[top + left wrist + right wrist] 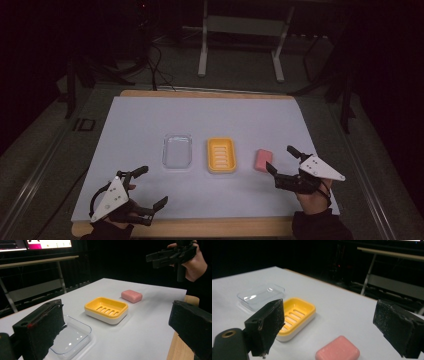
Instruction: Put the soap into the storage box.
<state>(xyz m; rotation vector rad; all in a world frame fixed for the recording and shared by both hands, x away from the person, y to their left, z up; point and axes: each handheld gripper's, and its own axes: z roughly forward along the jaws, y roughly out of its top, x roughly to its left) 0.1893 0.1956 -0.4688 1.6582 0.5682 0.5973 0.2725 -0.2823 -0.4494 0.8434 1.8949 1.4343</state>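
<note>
High view: closest to the person are two hands, each holding a tool. The left tool (154, 186) sits low over the front edge of the surface (140, 120), in front of the yellow dish (221, 155) and off to its left. Its jaws are spread wide with nothing between them. The right tool (281, 158) is in front of the yellow dish too, off to its right. Its jaws are also spread wide and hold nothing. The tips of this tool are just beside the pink soap (263, 159), but they do not touch it.

A little farther back, three things lie in a row on the pale sheet that covers the surface. The yellow dish is in the middle. It has slots in its bottom and a white base, and it is empty. The pink soap lies flat to the right of the yellow dish, near it but apart. A clear tray (177, 151) lies to the left of the yellow dish, also near it but apart. It is empty too.

In the left gripper view, the clear tray (72, 337) is nearest, then the yellow dish (106, 308), then the pink soap (131, 295), with the right hand (193, 263) and its tool above.

In the right gripper view, the pink soap (337, 351) lies between the two black jaws, lower down, and the yellow dish (295, 315) is beyond it.

Behind the yellow dish, past the far edge of the surface, a white frame (240, 37) stands on the dark floor with some cables (157, 65) to its left.
</note>
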